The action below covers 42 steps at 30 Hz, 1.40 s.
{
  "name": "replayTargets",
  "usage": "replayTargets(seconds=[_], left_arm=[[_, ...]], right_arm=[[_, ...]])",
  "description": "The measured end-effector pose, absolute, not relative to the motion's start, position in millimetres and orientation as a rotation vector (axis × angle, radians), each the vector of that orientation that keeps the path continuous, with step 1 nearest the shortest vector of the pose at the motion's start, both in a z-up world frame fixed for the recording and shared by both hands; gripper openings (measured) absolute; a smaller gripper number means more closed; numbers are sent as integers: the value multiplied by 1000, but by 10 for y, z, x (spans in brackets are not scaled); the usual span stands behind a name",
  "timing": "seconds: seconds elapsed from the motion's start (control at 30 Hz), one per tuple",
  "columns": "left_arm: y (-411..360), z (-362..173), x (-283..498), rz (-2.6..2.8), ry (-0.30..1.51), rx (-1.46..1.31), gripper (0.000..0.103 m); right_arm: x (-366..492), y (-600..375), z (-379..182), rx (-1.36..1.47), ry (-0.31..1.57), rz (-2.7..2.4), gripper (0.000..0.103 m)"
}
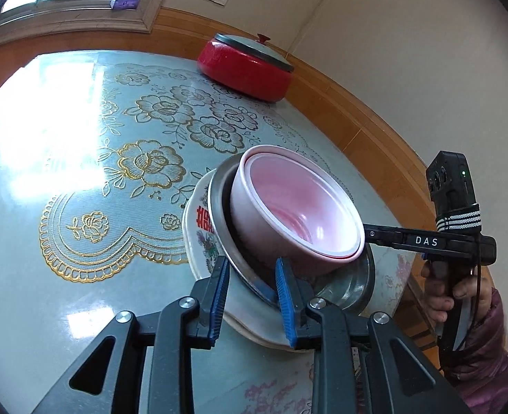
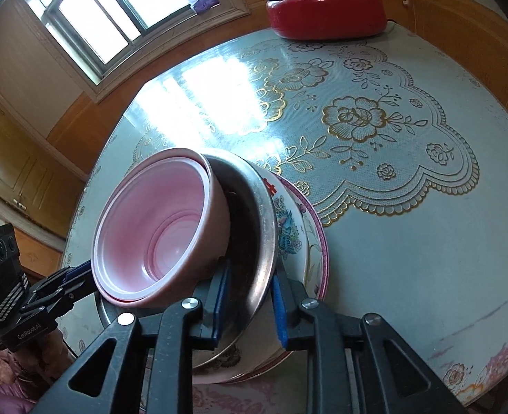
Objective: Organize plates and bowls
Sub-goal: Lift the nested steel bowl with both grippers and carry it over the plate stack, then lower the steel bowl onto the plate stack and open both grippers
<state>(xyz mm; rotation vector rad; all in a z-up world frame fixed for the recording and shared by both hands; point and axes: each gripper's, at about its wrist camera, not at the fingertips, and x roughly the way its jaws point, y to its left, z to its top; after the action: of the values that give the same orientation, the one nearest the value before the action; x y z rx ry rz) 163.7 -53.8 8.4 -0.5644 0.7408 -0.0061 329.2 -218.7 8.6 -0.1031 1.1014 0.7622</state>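
A stack stands near the table's front edge: pink bowls (image 1: 298,203) nested inside a steel bowl (image 1: 219,203), on a white plate with red characters and flowers (image 1: 198,231). In the right wrist view the pink bowls (image 2: 157,227) sit in the steel bowl (image 2: 260,234) on the flowered plates (image 2: 309,241). My left gripper (image 1: 250,283) is shut on the rims of the steel bowl and plate. My right gripper (image 2: 250,296) is shut on the opposite rims. Each gripper shows in the other's view, the right one (image 1: 374,233) and the left one (image 2: 78,276).
A red electric pot with a grey lid (image 1: 247,65) stands at the table's far side near the wall; it also shows in the right wrist view (image 2: 326,10). The round table (image 1: 81,158) has a blue cloth with gold flowers. A window lies beyond.
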Motion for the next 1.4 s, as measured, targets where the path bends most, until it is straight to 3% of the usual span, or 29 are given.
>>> replayTargets(seconds=[0.27, 0.5, 0.93, 1.2, 1.4], left_arm=[[-192, 34, 1301, 127, 678, -700, 29], [-361, -97, 1445, 266, 785, -639, 27], [-655, -35, 1606, 411, 815, -557, 11], [-654, -47, 1680, 362, 820, -583, 12], [-532, -67, 1665, 286, 830, -568, 26]], right_arm=[[3311, -2717, 237, 73, 1061, 740, 24], [3316, -2798, -56, 84, 1178, 831, 24], [3441, -2622, -211, 8, 1216, 935, 22], [3456, -2615, -175, -9, 1172, 873, 22], [3297, -2600, -172, 6, 1115, 785, 24]])
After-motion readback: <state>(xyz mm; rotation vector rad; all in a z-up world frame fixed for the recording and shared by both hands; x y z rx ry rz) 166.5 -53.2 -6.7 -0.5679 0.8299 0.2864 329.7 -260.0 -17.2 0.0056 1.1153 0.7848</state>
